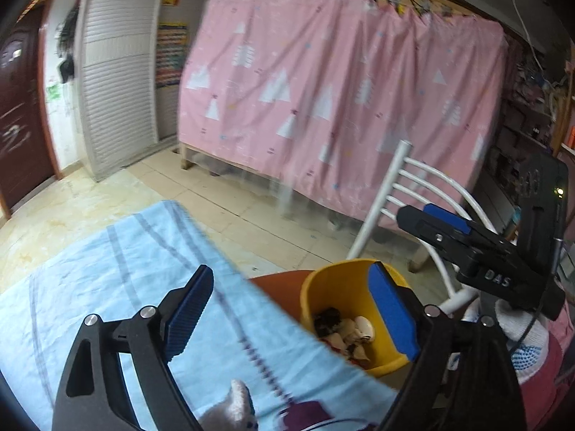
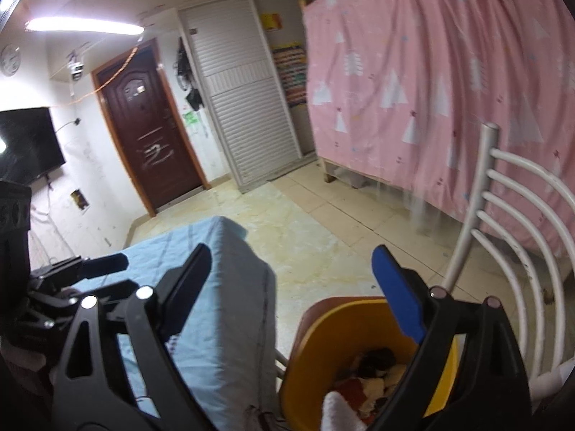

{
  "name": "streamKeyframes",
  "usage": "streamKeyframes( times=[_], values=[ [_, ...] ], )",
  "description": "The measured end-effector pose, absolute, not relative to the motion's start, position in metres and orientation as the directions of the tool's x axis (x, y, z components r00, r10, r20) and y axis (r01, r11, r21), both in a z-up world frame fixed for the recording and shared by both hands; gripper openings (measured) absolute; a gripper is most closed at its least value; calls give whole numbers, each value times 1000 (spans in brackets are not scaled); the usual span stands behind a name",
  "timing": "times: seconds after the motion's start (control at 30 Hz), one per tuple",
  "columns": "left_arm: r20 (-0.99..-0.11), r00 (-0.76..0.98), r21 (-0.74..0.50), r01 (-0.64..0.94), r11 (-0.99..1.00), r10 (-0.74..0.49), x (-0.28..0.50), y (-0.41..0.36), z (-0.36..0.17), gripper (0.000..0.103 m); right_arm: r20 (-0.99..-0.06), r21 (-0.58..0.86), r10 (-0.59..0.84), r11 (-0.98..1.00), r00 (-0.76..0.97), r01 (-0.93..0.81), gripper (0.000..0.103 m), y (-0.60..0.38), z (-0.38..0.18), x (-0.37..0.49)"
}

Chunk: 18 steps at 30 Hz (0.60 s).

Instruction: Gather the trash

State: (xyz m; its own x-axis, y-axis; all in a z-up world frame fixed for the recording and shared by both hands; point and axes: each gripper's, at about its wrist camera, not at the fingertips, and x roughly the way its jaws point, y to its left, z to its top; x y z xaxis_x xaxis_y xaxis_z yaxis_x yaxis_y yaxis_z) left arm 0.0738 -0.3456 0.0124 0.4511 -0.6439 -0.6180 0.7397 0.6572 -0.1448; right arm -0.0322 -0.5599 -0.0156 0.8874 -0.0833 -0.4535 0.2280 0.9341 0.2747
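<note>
Two claws, both with jaws spread wide and nothing between them: the left claw (image 1: pixel 287 309) hangs over the blue-clothed surface (image 1: pixel 107 280), the right claw (image 2: pixel 291 287) over its corner. One yellow bin (image 1: pixel 337 287) stands just beside the surface on a brown seat, holding a small heap of trash (image 1: pixel 345 330), several crumpled scraps too jumbled to count. One white chair (image 2: pixel 510 222) rises behind the bin. Beyond lies a pale tiled floor (image 2: pixel 323 222), then one pink curtain (image 1: pixel 341 89) with white trees, one louvred wardrobe (image 2: pixel 248 107) and one dark door (image 2: pixel 147 125).
</note>
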Motion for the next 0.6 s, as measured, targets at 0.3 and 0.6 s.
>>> streamKeyframes(
  times=[0.3, 0.6],
  values=[
    [-573, 582, -100, 649, 754, -577, 78, -283, 23, 81, -438, 243, 1, 963, 899, 117, 88, -506, -3, -8],
    [-538, 722, -54, 486, 872, -436, 85, -221, 26, 81, -443, 232, 116, 973, 889, -12, 90, -448, 5, 17]
  ],
)
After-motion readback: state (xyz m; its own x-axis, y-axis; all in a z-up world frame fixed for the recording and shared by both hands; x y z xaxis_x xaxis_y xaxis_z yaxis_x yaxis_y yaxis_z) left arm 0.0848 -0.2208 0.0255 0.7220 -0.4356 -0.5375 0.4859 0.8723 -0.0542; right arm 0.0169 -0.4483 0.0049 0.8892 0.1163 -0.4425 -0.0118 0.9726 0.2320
